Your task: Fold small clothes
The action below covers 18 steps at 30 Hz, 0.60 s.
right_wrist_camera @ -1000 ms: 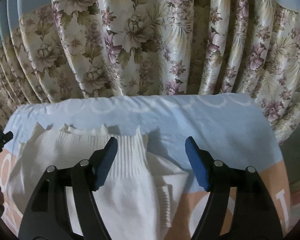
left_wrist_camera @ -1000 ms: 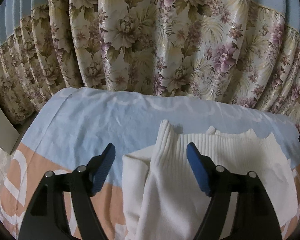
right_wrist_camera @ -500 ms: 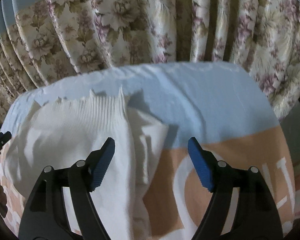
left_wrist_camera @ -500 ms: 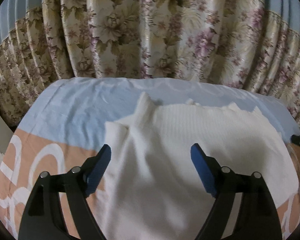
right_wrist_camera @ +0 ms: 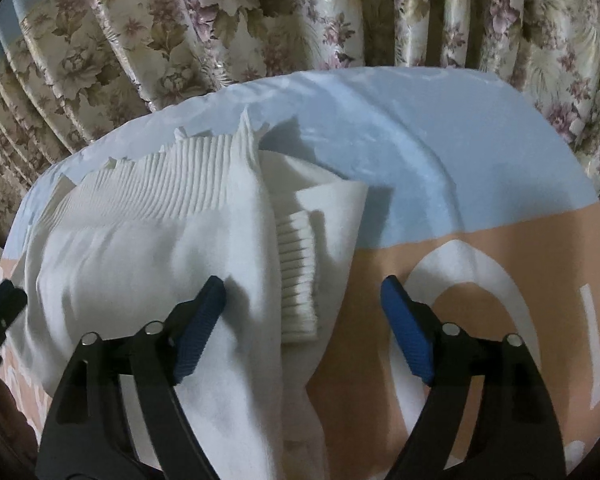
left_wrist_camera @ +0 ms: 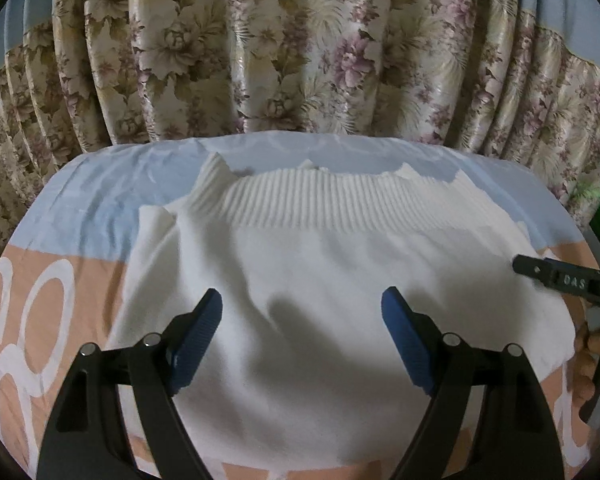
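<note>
A white knit sweater point(left_wrist_camera: 320, 280) lies flat on the blue and peach cloth point(left_wrist_camera: 80, 208), its ribbed hem at the far side. My left gripper point(left_wrist_camera: 302, 340) is open and empty, held over the sweater's middle. In the right wrist view the sweater point(right_wrist_camera: 148, 248) fills the left half, with a folded sleeve and its ribbed cuff point(right_wrist_camera: 298, 276) along its right edge. My right gripper point(right_wrist_camera: 303, 328) is open and empty over that edge, with the cuff between the fingers. The right gripper's tip point(left_wrist_camera: 556, 276) shows at the left wrist view's right edge.
A flowered curtain point(left_wrist_camera: 300, 52) hangs right behind the cloth's far edge. The cloth point(right_wrist_camera: 480, 220) extends to the right of the sweater with white printed shapes. The left gripper's tip point(right_wrist_camera: 0, 308) shows at the right wrist view's left edge.
Both grippers have drawn back toward me and tilted down, so more of the sweater and cloth is in view. The sweater lies spread flat. Both grippers stayed open.
</note>
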Tool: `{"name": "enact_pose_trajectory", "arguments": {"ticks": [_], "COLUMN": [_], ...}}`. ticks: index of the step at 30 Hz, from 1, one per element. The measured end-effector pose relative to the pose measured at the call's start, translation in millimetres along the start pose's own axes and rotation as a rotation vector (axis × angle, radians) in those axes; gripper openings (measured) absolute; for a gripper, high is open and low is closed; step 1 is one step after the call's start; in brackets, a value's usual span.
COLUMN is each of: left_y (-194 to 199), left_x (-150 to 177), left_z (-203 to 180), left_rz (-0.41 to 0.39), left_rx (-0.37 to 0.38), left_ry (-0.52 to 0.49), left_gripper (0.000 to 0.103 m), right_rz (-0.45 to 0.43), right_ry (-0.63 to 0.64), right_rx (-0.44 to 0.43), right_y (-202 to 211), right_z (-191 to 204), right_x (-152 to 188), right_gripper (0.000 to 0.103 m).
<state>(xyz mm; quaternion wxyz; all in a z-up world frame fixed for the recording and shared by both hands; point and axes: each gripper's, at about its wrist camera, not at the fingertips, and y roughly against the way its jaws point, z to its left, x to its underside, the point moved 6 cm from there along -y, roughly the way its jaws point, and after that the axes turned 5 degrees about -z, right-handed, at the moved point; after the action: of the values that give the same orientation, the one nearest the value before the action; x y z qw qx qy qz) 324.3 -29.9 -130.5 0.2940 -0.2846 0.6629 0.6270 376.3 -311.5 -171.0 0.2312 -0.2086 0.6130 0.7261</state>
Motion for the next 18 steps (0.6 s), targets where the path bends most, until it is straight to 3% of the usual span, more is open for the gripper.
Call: {"name": "enact_pose_trajectory", "arguments": {"ticks": [4, 8, 11, 14, 15, 16, 18], "left_y": [-3, -5, -5, -5, -5, -4, -2], "left_x": [11, 20, 23, 24, 24, 25, 30], "left_z": [-4, -6, -6, -6, -6, -7, -10], "left_rz": [0.018, 0.033, 0.034, 0.035, 0.035, 0.037, 0.039], "left_rx": [0.011, 0.015, 0.017, 0.018, 0.017, 0.018, 0.02], "left_ry": [0.004, 0.013, 0.015, 0.016, 0.016, 0.018, 0.015], "left_gripper": [0.082, 0.082, 0.082, 0.082, 0.082, 0.082, 0.082], "right_rz": [0.005, 0.002, 0.004, 0.009, 0.015, 0.027, 0.019], "right_ry": [-0.059, -0.04, -0.029, -0.016, -0.02, -0.039, -0.029], "right_rx": [-0.067, -0.079, -0.091, -0.13, -0.153, -0.196, -0.173], "right_y": [-5, -5, -6, -7, -7, -8, -6], "right_z": [-5, -3, -1, 6, 10, 14, 19], "right_x": [3, 4, 4, 3, 3, 3, 0], "right_gripper": [0.086, 0.087, 0.08, 0.058, 0.04, 0.032, 0.027]}}
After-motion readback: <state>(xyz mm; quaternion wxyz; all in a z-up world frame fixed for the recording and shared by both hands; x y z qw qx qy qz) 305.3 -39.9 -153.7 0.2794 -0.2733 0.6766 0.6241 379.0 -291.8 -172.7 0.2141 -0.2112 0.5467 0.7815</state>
